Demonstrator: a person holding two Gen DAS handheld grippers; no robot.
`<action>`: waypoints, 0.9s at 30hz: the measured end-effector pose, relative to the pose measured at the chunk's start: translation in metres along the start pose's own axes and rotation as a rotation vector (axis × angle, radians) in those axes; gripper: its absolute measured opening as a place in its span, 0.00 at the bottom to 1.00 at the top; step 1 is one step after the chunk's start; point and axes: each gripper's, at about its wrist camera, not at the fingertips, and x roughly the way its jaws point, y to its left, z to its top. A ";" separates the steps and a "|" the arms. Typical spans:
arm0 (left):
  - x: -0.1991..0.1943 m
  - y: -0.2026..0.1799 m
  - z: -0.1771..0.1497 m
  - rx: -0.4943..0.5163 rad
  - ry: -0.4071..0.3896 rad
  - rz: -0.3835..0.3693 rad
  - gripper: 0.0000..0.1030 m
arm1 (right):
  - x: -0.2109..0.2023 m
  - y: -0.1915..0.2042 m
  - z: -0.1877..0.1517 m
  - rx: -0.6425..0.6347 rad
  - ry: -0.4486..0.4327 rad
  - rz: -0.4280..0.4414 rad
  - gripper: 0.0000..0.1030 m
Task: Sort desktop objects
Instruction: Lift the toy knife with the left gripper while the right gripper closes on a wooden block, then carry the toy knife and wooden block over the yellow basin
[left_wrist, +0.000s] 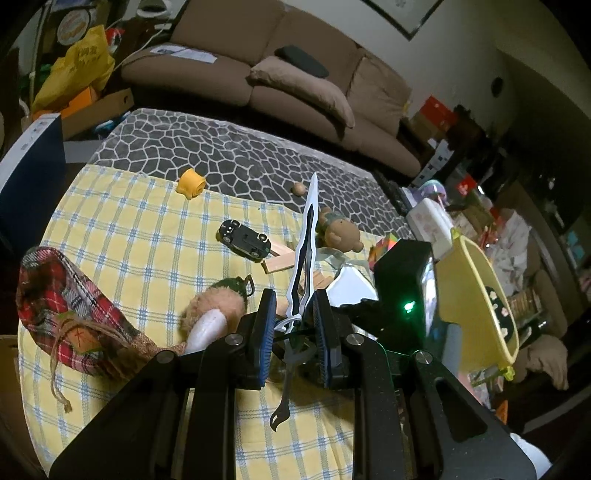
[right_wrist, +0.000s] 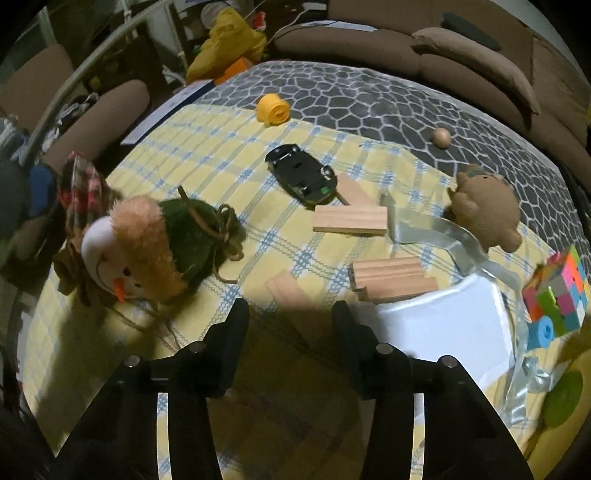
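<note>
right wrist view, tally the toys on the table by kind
wooden blocks: 4
plush toys: 2, snowman, bear
toy car: 1
cube puzzle: 1
wooden ball: 1
total: 9

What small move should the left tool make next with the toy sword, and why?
Probably carry the toy sword rightward over the yellow bucket and only then open. The left tool is shut on the sword near its hilt, blade up, above the checked cloth, and the bucket's open mouth stands close on the right.
</note>
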 end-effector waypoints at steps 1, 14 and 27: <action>0.000 0.001 0.000 -0.004 0.000 -0.002 0.18 | 0.002 0.000 -0.001 -0.005 0.003 -0.003 0.47; -0.001 0.001 0.001 -0.020 -0.002 -0.026 0.18 | 0.000 -0.011 -0.005 0.057 0.000 0.034 0.15; -0.001 -0.010 0.000 -0.016 -0.004 -0.054 0.18 | -0.049 -0.019 -0.006 0.124 -0.084 0.051 0.15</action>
